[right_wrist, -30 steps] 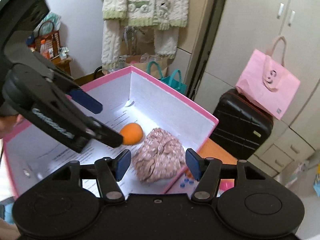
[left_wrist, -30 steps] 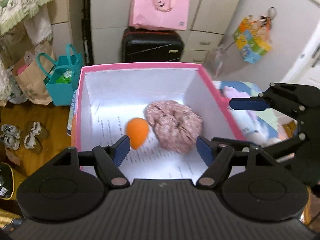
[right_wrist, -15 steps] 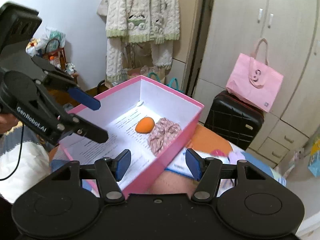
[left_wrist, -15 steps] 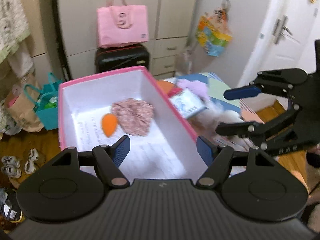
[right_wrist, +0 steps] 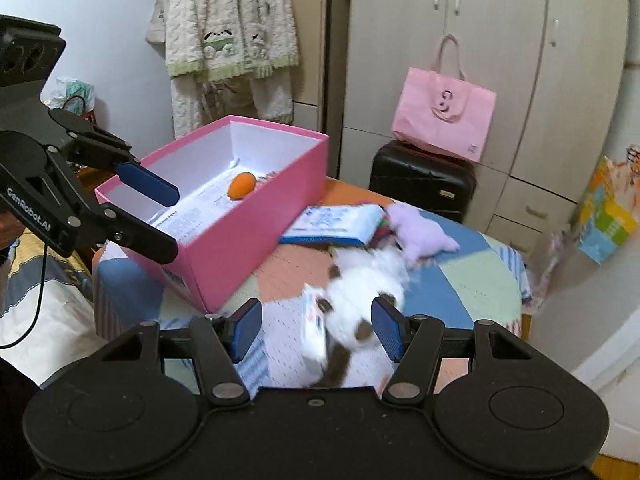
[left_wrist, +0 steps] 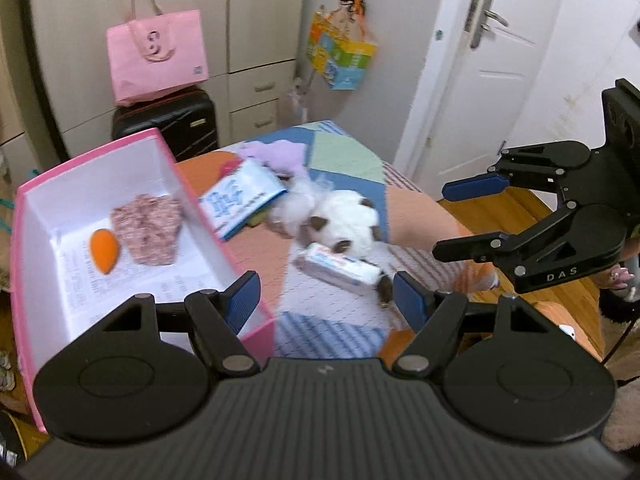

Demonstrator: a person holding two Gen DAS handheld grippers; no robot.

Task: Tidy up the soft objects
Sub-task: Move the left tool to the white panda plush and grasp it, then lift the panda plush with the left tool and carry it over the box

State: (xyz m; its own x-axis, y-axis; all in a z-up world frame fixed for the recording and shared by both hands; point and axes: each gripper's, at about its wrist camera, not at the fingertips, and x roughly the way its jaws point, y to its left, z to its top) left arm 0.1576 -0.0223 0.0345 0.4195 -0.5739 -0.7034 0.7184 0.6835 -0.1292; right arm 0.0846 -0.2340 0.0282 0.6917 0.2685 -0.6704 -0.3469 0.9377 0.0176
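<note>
Because the pink box (right_wrist: 248,236) sits at one edge of the bench (left_wrist: 344,152) with its open top up, it reads as the collecting place for the soft things: an orange egg-shaped sponge (left_wrist: 104,251) and a bunched pink floral cloth (left_wrist: 146,229) already lie on the printed paper lining its floor. The rest waits outside it on the patchwork cover, just beside the box's long wall. There the white plush toy (right_wrist: 366,280) with brown patches lies in a heap, a small wrapped tissue pack (left_wrist: 340,269) touching its near side and a lilac soft toy (right_wrist: 420,234) beyond it; a blue-and-white flat packet (left_wrist: 240,202) leans near the box wall.

The right gripper (right_wrist: 318,330) hangs over the plush with its jaws apart and nothing between the pads (the toy sits ahead of them and is blurred, so contact cannot be ruled in). That pose suggests it is lining up on the plush as the next item. The left gripper (left_wrist: 326,300) is likewise spread and empty, hovering between the box corner and the pile, probably kept close so it can steady the box or take the tissue pack.
</note>
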